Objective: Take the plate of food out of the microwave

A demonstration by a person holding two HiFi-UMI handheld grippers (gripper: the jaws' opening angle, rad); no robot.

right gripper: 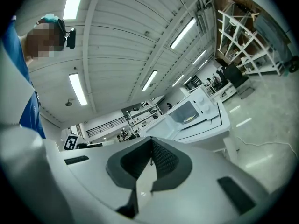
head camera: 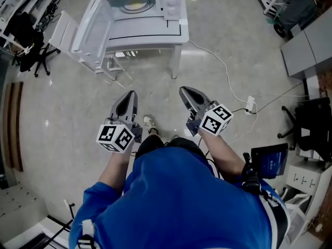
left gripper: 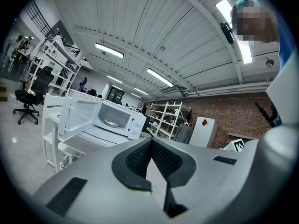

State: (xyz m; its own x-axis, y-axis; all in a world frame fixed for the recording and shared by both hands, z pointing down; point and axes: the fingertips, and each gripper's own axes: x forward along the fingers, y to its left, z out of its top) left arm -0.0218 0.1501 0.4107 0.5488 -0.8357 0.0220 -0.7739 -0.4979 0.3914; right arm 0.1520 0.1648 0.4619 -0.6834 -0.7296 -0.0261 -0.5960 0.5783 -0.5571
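Well back from the table (head camera: 149, 35), you hold both grippers out level toward the microwave (head camera: 171, 5), which sits along the table's far edge. The door (head camera: 93, 27) hangs wide open to the left. The plate of food (head camera: 135, 5) lies inside the cavity, untouched. Your left gripper (head camera: 132, 94) has its jaws pressed together at the tips with nothing between them. Your right gripper (head camera: 182, 90) is likewise closed and empty. Both are well apart from the microwave, over bare floor. A cable (head camera: 223, 69) trails from beside the table's right leg across the floor to a power strip (head camera: 250, 104) on your right.
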